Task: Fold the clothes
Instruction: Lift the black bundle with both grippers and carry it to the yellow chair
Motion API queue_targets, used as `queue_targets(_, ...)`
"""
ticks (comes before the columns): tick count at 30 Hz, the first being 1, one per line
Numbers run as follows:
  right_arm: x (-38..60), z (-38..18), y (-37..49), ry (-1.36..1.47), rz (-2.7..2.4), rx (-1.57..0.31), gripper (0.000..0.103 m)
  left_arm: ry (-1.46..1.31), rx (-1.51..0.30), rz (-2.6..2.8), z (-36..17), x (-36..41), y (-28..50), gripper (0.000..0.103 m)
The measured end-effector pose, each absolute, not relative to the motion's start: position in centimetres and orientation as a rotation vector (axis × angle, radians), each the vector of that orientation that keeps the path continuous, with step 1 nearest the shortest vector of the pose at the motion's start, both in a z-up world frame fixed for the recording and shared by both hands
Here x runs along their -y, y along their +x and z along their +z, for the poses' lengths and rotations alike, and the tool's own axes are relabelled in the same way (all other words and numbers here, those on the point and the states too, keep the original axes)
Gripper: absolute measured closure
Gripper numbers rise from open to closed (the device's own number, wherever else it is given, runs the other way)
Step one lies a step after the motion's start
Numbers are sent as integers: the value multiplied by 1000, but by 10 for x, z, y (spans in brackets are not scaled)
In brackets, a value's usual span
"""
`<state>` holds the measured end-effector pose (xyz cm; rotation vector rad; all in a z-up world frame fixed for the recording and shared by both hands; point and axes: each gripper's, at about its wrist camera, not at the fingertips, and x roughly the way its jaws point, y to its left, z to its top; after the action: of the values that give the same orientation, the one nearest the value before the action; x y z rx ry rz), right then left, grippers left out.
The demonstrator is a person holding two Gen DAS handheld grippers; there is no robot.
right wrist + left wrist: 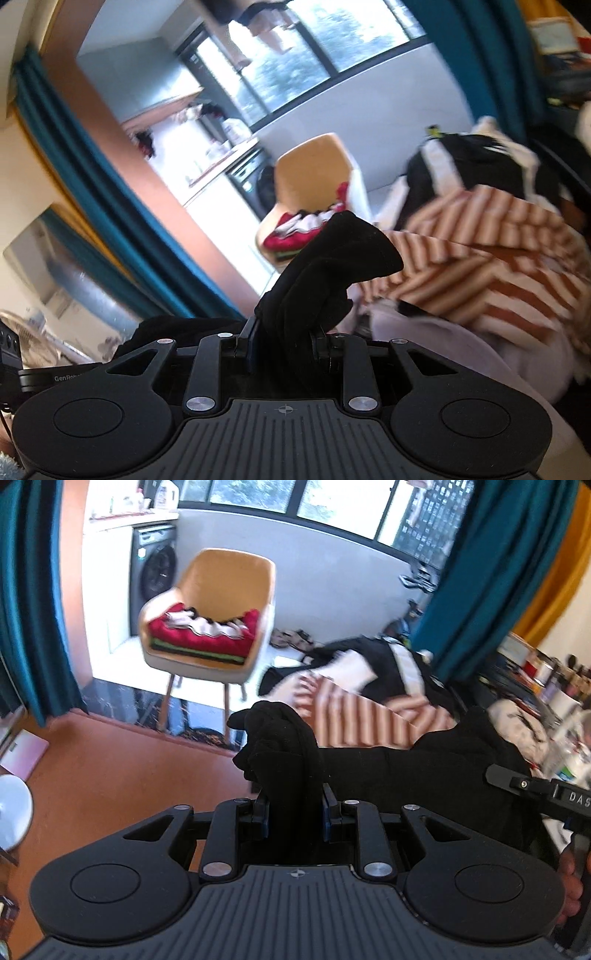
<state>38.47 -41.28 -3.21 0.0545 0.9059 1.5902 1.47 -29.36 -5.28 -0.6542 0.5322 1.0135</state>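
My left gripper (294,812) is shut on a bunched edge of a black garment (284,753), held in the air. The black cloth stretches right to the other gripper's body (535,794). My right gripper (282,339) is shut on another bunched part of the same black garment (332,266). Beyond lies a pile of clothes with an orange-and-white striped piece (362,720), also in the right wrist view (491,258), and black-and-white clothes (373,661) behind it.
A tan chair (218,602) holds folded red, white and green clothes (207,635); it also shows in the right wrist view (314,173). A washing machine (155,565) stands behind. Teal curtains (491,572) hang at both sides. Orange floor (110,760) lies at left. A cluttered desk (546,679) is at right.
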Motion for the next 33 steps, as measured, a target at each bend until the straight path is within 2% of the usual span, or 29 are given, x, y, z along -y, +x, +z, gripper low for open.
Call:
queue_targets(6, 332, -46, 330, -6, 1553, -930, 80, -701, -548, 951, -84, 206, -28, 79)
queue_targets(13, 247, -60, 252, 1, 1373, -1002, 80, -661, -654, 802, -84, 87, -83, 79)
queue_targets(19, 202, -66, 199, 32, 1225, -1027, 80, -634, -693, 706, -88, 25, -106, 79)
queue_targets(33, 87, -107, 201, 91, 1077, -1111, 80, -653, -735, 650, -104, -98, -111, 79)
